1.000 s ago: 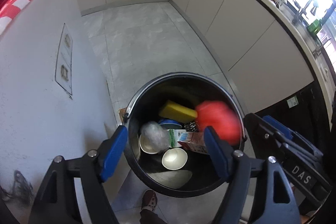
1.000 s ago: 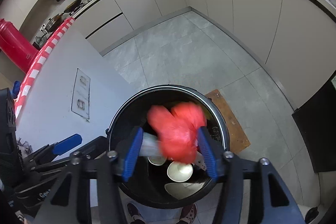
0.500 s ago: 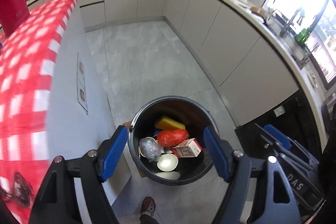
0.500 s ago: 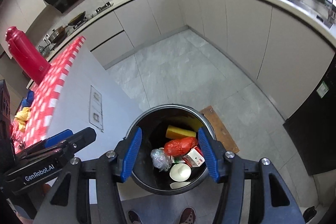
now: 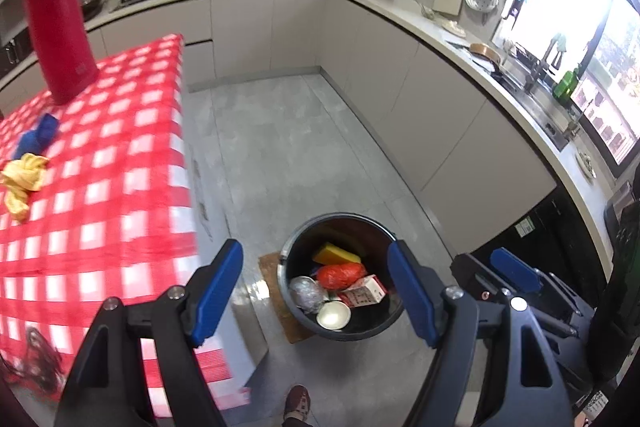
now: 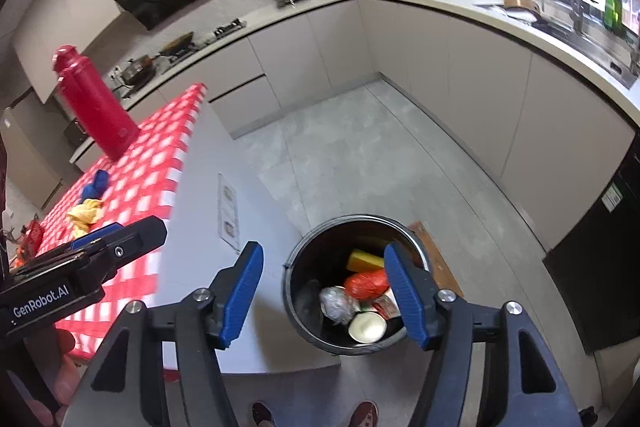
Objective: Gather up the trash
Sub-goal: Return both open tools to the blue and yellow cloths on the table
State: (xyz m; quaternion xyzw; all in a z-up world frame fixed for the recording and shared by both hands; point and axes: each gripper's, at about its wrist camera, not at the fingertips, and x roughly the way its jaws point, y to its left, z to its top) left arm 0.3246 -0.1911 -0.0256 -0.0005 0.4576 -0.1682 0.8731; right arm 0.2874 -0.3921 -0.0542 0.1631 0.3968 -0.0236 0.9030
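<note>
A black trash bin (image 5: pixel 294 309) stands on the floor beside the table; it also shows in the right wrist view (image 6: pixel 298 311). Inside lie a red wad (image 5: pixel 340 275), a yellow sponge (image 5: pixel 336 254), a foil ball (image 5: pixel 306 291), a carton (image 5: pixel 366 290) and a white cup (image 5: pixel 333 315). My left gripper (image 5: pixel 316 287) is open and empty, high above the bin. My right gripper (image 6: pixel 326 293) is open and empty, also high above it. On the red checked tablecloth (image 5: pixel 120 163) lie a yellow crumpled wad (image 5: pixel 22 179) and a blue wad (image 5: pixel 38 137).
A tall red thermos (image 5: pixel 58 23) stands at the table's far end. Grey cabinets (image 5: pixel 400 83) and a counter run along the back and right. A brown mat (image 5: pixel 276 297) lies under the bin. My shoes (image 6: pixel 312 413) are by the bin.
The red wad left my right gripper and fell into the bin. Both grippers rose well above the bin, so the tabletop came into view.
</note>
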